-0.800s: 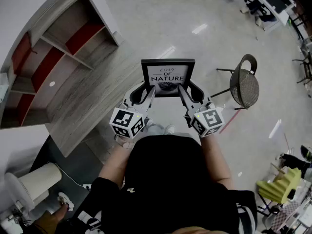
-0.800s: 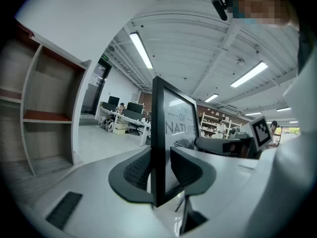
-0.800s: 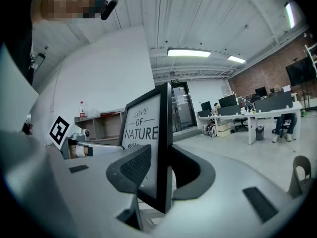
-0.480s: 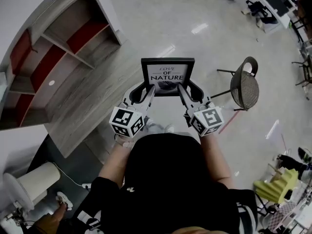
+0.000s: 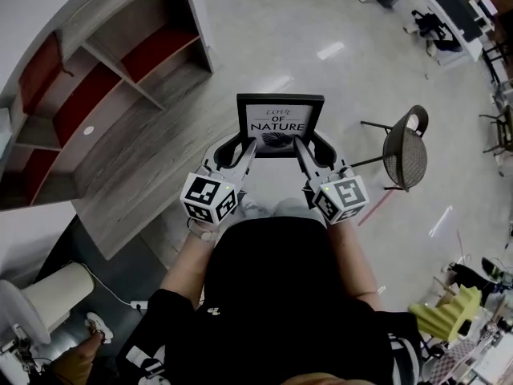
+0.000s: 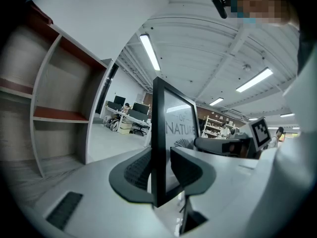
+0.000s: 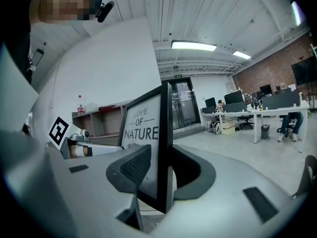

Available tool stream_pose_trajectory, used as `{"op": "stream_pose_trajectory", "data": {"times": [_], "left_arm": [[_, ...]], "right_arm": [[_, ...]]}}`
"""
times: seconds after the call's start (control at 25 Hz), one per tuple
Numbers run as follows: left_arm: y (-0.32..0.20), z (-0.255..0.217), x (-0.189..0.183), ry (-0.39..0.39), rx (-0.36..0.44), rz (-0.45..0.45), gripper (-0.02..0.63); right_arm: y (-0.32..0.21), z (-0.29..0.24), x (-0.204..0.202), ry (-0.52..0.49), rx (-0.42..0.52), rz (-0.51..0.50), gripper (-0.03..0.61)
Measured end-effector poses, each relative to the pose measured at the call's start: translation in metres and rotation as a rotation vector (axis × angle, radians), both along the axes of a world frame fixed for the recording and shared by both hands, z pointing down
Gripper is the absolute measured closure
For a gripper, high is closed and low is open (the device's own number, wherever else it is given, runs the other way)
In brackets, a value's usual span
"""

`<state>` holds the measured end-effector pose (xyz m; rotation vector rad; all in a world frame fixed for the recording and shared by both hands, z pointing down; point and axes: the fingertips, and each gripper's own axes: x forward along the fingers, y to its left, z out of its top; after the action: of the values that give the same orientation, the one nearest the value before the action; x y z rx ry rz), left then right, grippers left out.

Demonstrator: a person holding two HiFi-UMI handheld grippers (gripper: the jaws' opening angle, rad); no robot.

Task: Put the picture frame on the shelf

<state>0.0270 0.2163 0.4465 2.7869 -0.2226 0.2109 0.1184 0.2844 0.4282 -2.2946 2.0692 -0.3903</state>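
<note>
A black picture frame [image 5: 280, 124] with a white print reading "LOVE OF NATURE" is held out in front of the person, above the floor. My left gripper [image 5: 239, 147] is shut on the frame's left edge [image 6: 158, 148], one pad on each face. My right gripper [image 5: 309, 147] is shut on the right edge [image 7: 167, 152] the same way. The grey shelf unit [image 5: 120, 95] with red-backed compartments stands to the left, its open compartments [image 6: 59, 88] showing in the left gripper view.
A wire-mesh chair [image 5: 403, 144] stands on the floor to the right. A white cylindrical bin [image 5: 54, 293] sits at lower left. Desks and office chairs [image 5: 437, 14] fill the far right; yellow foam pieces [image 5: 442, 310] lie at lower right.
The frame and both grippers keep their hold. The view has shifted: the shelf now sits a little further right and the chair lower.
</note>
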Motion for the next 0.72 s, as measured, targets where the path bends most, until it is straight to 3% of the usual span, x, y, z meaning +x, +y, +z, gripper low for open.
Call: {"op": "stream_pose_trajectory", "data": {"times": [0.36,0.72], "left_arm": [[-0.059,0.003,-0.022,-0.012,-0.007,-0.127,0.499],[-0.156,0.005,-0.042,-0.032,-0.014,-0.388,0.499]], "right_arm": [[-0.071,0.003,-0.014,-0.009,-0.006,-0.122,0.459],[-0.194,0.01,-0.022,-0.022,-0.005,-0.388,0.459]]}}
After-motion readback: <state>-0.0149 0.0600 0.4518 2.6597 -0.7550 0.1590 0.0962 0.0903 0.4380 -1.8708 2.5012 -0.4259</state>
